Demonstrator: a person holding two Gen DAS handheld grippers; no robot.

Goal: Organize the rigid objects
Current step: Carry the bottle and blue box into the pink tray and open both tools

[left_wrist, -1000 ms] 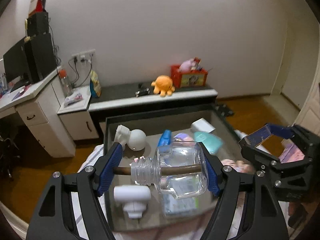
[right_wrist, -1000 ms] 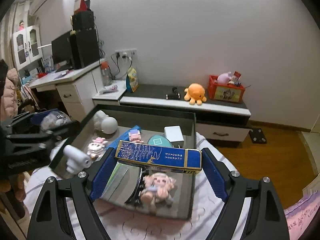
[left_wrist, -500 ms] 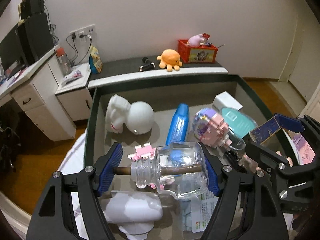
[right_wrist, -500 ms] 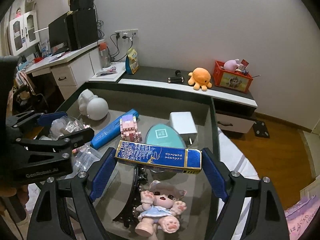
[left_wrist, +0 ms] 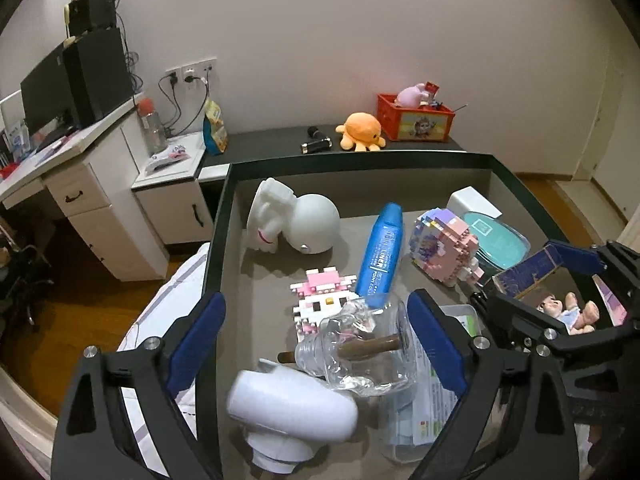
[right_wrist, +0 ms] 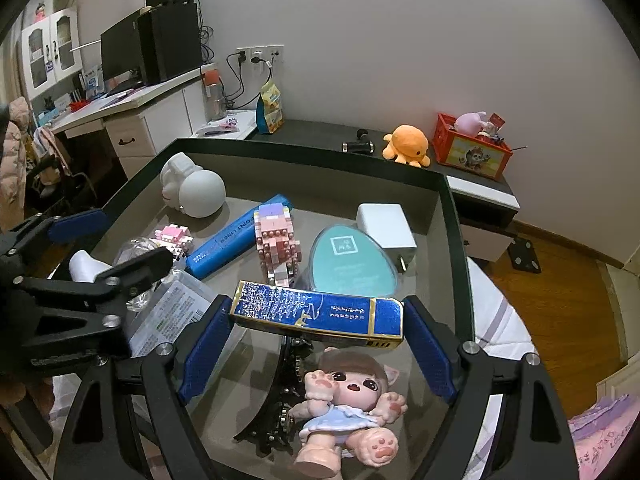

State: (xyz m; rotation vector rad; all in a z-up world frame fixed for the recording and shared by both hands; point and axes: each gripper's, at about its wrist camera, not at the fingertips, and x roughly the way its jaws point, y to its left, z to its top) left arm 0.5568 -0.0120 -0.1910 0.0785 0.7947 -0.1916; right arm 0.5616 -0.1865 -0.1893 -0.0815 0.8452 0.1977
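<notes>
Below, a ribbed clear plastic bottle (left_wrist: pixel 360 352) lies tilted.

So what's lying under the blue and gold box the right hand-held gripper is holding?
Beneath the blue and gold box in the right hand-held gripper lie a doll and a black toothed clip on the tray floor. The box covers the clip's far end.

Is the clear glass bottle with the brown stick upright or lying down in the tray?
Lying on its side: the clear glass bottle rests tilted between the white plastic piece and a labelled box, neck pointing left.
</notes>
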